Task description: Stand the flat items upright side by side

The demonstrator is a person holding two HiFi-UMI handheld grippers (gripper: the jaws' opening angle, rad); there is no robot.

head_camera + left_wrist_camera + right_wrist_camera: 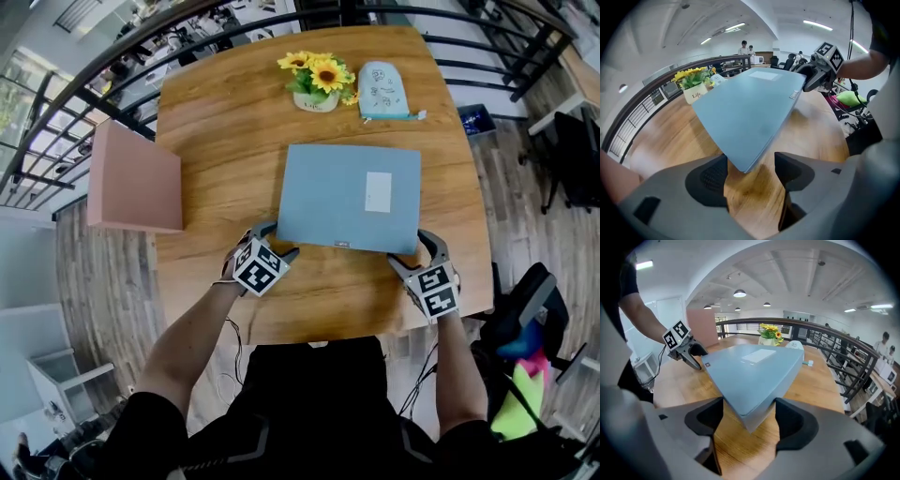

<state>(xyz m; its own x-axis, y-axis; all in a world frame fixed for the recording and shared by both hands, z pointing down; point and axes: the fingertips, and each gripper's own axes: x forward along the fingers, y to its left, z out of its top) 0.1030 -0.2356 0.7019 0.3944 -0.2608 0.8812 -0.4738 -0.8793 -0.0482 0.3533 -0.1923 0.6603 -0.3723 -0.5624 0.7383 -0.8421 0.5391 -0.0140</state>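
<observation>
**Q:** What lies on the counter?

**A:** The wooden counter (pixel 225 141) has a warm streaked grain and rounded far corners. Near its middle lies a slate-blue folder (pixel 349 199). It is a smooth, matte rectangle with one long edge toward the person. A small white label (pixel 378 191) sits on its top face.

**Q:** Where are the two tools?

**A:** Each one meets a near corner of the folder. The left tool (pixel 750 171) is at the near left corner. Its grey moulded jaws stand apart and clamp nothing. One dark inner pad shows a fine dotted texture. The folder's pointed corner reaches into the gap between the jaws, with bare wood visible beneath it.

The right tool (pixel 749 416) is at the near right corner. Its jaws are spread just as wide and are also released. The corner shows a thicker side edge here and sits between the jaws, close to both pads. I cannot tell whether it touches them.

**Q:** What else is on the counter?

**A:** A pink slab (pixel 136 178), plain and rectangular, stands upright at the left edge, well apart from the folder. At the far edge is a white pot of yellow sunflowers (pixel 317 84). Just beside it, to the right in the head view, a pale blue pouch (pixel 382 91) lies flat. It has a rounded top and dark doodles.
</observation>
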